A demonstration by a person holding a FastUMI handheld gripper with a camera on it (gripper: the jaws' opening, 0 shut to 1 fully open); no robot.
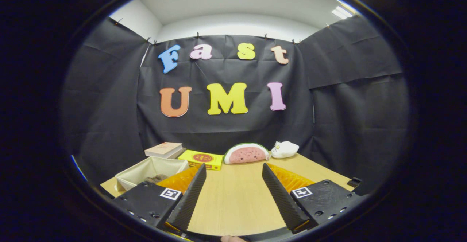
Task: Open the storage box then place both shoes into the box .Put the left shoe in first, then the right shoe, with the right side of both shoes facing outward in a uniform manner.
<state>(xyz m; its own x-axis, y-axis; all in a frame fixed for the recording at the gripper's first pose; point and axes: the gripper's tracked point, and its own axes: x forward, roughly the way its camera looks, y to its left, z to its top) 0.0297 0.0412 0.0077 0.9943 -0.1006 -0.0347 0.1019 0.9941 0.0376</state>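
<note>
Gripper view looks across a light wooden table toward the black cloth wall of the booth. At the bottom of the frame the gripper shows its 2 black ribbed fingers spread wide apart, with bare tabletop between them and nothing held. Each finger has an orange backing on its outer side and a black base block carrying a small square black-and-white marker.

At the lower left of the frame, partly hidden behind the left finger, sits an open cream fabric box, standing on the table near its left edge. Something brown lies low inside it, too hidden to identify; I cannot tell whether it is a shoe.

Beyond the fingers, along the far edge of the table, 4 things stand in a row. Left of centre is a stack of books with a pale pinkish cover on top, just behind the fabric box. Beside it lies a flat yellow box with a red round mark on its lid. Right of that, near the middle of the frame, is a plush watermelon slice, pink face toward the camera with a green rind. Just to its right, touching or nearly so, rests a small white plush toy.

White ceiling and 2 ceiling lights appear at the top of the frame.
</note>
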